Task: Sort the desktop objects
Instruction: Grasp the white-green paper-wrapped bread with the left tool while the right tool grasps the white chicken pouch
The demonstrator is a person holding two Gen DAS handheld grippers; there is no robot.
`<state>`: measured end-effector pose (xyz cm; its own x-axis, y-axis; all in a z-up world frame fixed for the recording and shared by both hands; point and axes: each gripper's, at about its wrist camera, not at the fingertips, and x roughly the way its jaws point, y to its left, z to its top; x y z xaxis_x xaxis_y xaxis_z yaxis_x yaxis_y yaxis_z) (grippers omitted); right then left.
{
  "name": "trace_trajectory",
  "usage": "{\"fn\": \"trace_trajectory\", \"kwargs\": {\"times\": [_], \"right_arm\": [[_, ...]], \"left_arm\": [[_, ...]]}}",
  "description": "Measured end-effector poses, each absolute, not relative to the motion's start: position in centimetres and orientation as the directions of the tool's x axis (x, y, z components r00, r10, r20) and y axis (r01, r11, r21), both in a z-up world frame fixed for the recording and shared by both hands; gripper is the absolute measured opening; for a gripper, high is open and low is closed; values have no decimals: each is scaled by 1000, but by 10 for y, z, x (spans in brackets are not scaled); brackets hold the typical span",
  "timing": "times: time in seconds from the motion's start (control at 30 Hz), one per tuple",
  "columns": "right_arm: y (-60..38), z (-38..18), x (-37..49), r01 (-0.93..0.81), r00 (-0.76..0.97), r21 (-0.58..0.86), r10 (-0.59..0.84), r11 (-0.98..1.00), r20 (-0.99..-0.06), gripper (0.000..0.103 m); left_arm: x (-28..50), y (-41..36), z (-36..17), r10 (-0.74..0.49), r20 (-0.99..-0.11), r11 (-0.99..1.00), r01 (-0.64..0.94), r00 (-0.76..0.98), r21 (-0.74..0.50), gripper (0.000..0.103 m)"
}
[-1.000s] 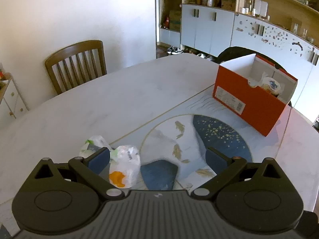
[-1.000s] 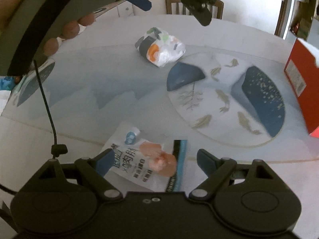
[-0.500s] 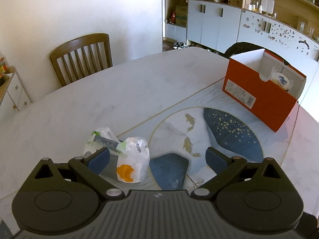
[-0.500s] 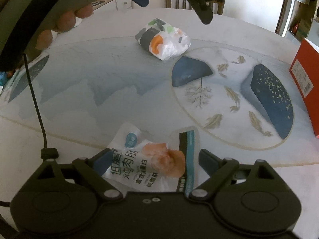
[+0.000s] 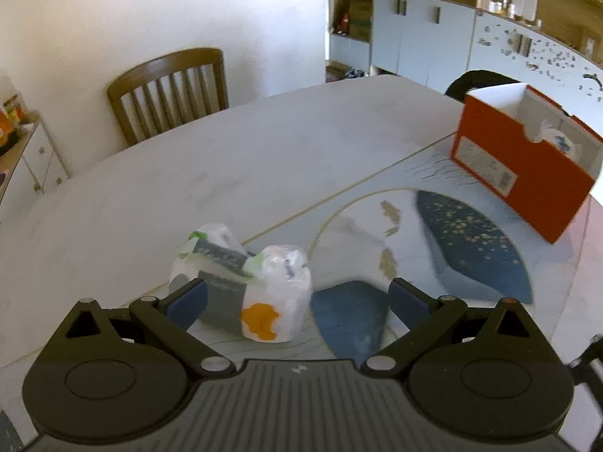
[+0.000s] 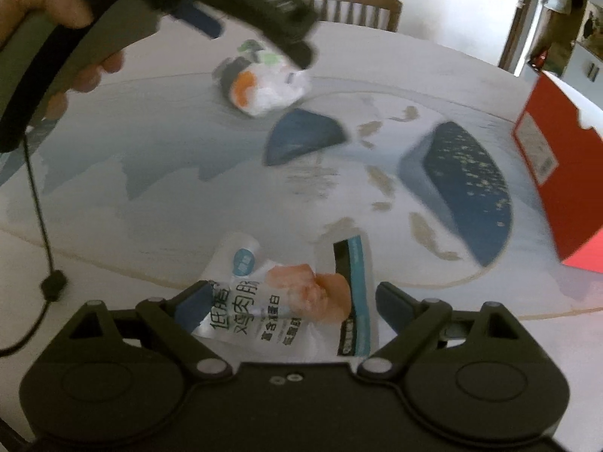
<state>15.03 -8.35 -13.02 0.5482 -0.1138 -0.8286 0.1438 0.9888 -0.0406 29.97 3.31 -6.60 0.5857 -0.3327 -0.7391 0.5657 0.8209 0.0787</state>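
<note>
Both grippers have closed in on their targets within the last second; the left gripper (image 5: 297, 297), jaws apart, now straddles the wrapped white bundle (image 5: 260, 286) mid-bench; the right gripper (image 6: 288, 303), also apart, frames a chicken-breast pouch (image 6: 286, 301) reading "鸡肉" near the bench's front edge; the orange box (image 5: 527, 173) waits at the far right edge.

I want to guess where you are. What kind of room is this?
Probably a home dining room: a big table with a wooden chair behind it, and cupboards with shelves of jars along the wall.

Left gripper (image 5: 297, 301), jaws spread, over white snack packet (image 5: 264, 293).
</note>
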Motion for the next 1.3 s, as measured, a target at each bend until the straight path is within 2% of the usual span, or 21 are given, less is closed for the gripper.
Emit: {"fn": "trace_trajectory", "kwargs": {"times": [0.43,0.73,0.83,0.93,1.17,1.3], "right_arm": [[-144,-127,143,276,517,-99,-234,956,-823,93],[-150,-127,142,289,510,-83,-227,954,-830,93],[-150,-127,142,295,507,-73,-221,953,-833,93],[-150,-127,143,296,506,-72,-220,952,-834,93],[-151,-128,144,302,505,-62,-215,951,-836,93],[-154,-128,143,315,505,-44,-207,948,-838,93]], "left_arm": [[341,41,-81,-256,-755,857,504,603,112,102],[384,56,-83,-205,-814,944,329,543,-18,102],[401,69,-90,-200,-854,974,191,481,-121,102],[410,73,-94,-222,-869,975,118,441,-190,102],[409,67,-107,-217,-885,975,55,413,-213,102],[406,62,-111,-196,-887,980,61,418,-187,101]]}}
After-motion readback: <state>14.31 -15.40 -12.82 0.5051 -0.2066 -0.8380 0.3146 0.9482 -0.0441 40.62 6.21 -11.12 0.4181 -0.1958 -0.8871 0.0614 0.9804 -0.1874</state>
